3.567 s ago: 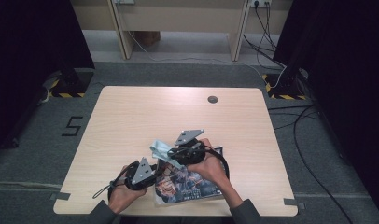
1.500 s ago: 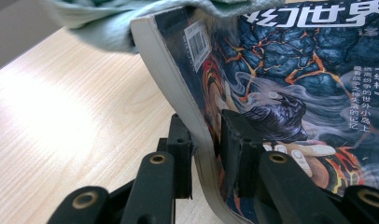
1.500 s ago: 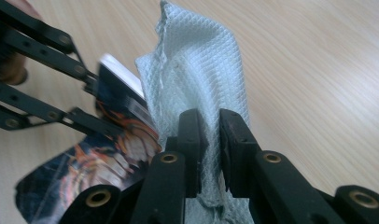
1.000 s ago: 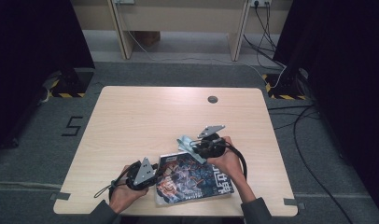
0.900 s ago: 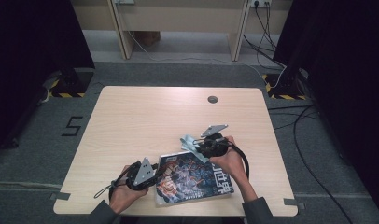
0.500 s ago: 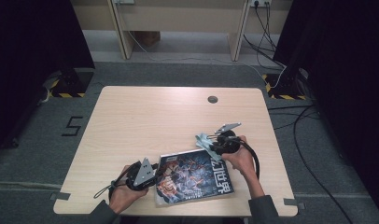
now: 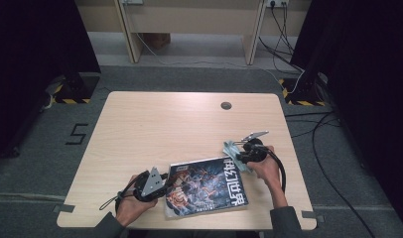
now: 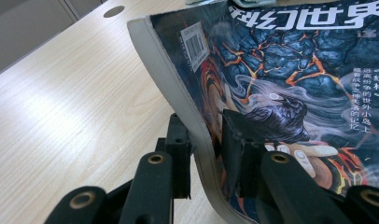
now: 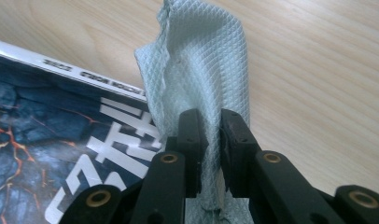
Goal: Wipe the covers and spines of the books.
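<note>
A magazine with a dark blue and orange cover lies near the table's front edge. My left gripper is shut on its left edge; in the left gripper view the jaws pinch the curled page stack of the magazine, left gripper. A pale blue-green cloth hangs by the magazine's far right corner, and my right gripper is shut on it. The right gripper view has the quilted cloth bunched between the jaws of the right gripper, over the magazine corner.
The light wooden table has a round cable hole at its far side. Cables trail on the grey floor to the right. Desk legs stand beyond the table's far edge.
My right gripper carried the cloth rightward and down, from over the magazine's top middle to its far right corner. The left gripper and magazine stayed still.
</note>
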{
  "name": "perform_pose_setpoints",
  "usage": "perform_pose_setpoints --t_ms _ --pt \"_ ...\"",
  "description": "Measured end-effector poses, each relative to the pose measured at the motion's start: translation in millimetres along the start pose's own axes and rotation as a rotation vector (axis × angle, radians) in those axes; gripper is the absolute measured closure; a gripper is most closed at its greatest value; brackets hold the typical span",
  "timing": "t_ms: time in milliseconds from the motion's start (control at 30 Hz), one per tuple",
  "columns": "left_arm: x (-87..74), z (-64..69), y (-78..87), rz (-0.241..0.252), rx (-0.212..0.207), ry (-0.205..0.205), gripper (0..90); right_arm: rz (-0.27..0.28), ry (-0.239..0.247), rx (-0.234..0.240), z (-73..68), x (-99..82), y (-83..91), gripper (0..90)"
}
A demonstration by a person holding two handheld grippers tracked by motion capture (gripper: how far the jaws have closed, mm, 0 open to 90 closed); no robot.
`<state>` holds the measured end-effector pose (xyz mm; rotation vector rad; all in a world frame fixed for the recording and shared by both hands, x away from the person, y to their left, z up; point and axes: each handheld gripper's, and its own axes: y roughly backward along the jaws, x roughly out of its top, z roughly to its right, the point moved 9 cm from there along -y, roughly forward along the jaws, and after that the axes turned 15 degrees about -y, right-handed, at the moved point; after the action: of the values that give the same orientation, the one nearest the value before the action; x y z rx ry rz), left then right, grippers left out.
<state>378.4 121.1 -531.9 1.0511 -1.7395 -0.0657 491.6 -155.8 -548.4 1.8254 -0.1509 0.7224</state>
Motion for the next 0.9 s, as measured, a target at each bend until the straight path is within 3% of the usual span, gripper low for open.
perform_pose_setpoints --t_ms 200,400,667,900 --pt "-3.1 -2.2 0.4 -0.001 0.003 0.018 72.9 0.068 -0.018 -0.016 10.5 5.8 26.3 79.9" --pt "-3.6 -2.7 0.6 -0.005 0.004 0.021 72.9 0.109 -0.058 -0.063 34.7 0.8 52.4 79.8" --pt "-4.3 -3.0 0.1 -0.007 0.007 0.027 72.9 0.101 -0.109 -0.135 68.5 -18.0 61.0 79.7" --pt "-4.1 -3.4 0.4 -0.007 0.008 0.023 72.9 0.091 -0.13 -0.157 79.6 -26.5 63.6 79.8"
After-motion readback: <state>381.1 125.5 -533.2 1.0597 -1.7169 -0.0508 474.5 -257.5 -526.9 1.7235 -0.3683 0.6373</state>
